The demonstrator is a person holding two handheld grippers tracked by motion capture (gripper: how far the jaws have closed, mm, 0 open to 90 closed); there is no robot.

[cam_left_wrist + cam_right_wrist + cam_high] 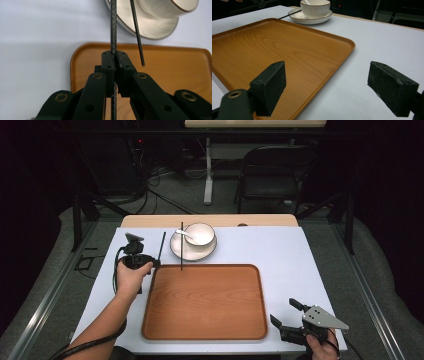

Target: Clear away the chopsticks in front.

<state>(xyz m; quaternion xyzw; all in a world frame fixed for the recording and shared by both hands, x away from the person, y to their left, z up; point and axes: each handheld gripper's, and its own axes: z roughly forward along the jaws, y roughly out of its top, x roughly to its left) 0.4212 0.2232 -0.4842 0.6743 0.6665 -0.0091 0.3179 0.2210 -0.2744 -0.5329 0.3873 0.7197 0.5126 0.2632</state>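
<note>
Black jaws of the left tool were clenched on a thin black chopstick; a second chopstick stood beside it, above the wooden tray, near the bowl and saucer. The right tool was released over the desk.

Dark room, lit mainly over the table, which has a white top and a light wood edge at the far side. Grey floor beyond, with black cables trailing across it at far left. Black folding chair at far right of centre, beside a white table leg. Black frame struts stand left and right. Walls lost in shadow.
</note>
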